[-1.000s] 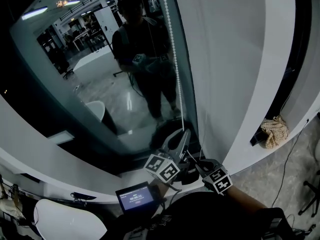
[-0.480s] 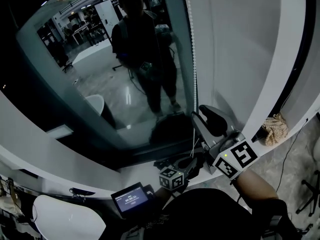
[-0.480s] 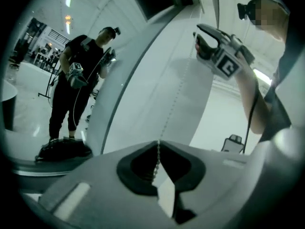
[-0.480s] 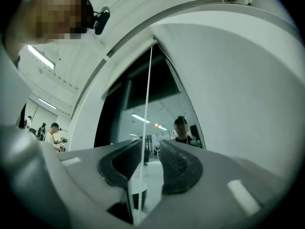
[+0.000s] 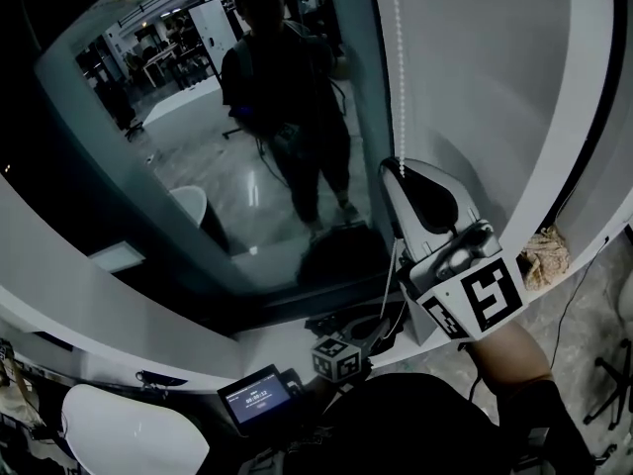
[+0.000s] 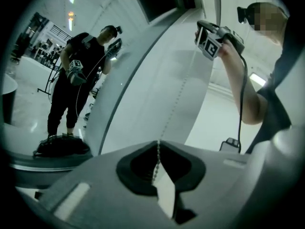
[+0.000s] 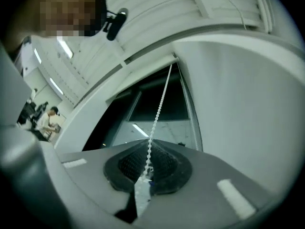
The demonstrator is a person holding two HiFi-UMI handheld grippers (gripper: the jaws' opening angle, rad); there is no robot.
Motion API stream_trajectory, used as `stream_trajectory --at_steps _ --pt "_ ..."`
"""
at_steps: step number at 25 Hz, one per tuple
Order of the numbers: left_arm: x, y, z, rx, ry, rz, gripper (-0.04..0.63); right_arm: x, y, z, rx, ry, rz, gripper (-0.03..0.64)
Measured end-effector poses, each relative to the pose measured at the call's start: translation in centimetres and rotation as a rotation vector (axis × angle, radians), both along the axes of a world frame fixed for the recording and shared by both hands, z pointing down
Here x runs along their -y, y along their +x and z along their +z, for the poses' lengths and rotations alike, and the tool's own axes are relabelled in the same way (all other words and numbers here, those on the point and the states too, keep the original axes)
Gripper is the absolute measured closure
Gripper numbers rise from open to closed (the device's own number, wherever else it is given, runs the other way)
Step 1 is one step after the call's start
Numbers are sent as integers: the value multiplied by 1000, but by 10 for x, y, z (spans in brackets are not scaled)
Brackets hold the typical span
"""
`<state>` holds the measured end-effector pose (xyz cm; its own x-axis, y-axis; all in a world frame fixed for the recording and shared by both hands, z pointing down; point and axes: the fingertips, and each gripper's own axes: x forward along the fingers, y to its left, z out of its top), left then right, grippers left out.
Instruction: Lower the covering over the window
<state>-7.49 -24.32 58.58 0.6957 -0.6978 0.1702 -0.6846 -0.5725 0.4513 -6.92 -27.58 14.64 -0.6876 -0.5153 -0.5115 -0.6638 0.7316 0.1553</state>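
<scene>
Bead chain (image 5: 398,67) runs 12-to-6 beside window (image 5: 198,176). Right gripper (image 7: 149,146) sits high toward 12, jaws just snapped shut on it. Left gripper (image 6: 158,146) pinches same chain low at 6. Next pull probably goes straight toward 6, right hand leading.

I see a white bead chain (image 5: 398,67), small round beads all in a row. My left gripper (image 6: 158,149) is pale grey, with black pads inside its jaws. Its cube (image 5: 336,356) has black-and-white square marks. The wall (image 5: 465,57) is plain white. The window glass (image 5: 119,196) looks dark blue-green. The cloth (image 5: 547,255) is sandy tan. The little screen (image 5: 259,396) glows blue.
</scene>
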Motion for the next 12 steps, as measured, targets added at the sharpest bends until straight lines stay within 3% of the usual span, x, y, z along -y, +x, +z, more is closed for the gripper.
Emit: stream_trajectory --at_steps 2,5,7,9,12 --pt "0 -6 -6 -3 6 -20 580 -10 0 -1 -32 97 78 611" --pt "1 -22 -24 34 48 -99 577 -13 -2 4 -86 135 122 611" --pt "3 -40 -28 39 100 -172 567 -8 -4 22 -113 101 110 612" --pt "3 -60 -28 42 142 -229 517 -1 -8 58 -152 53 100 612" --pt "-1 -87 -38 89 147 -293 497 14 -18 136 -266 -60 77 612"
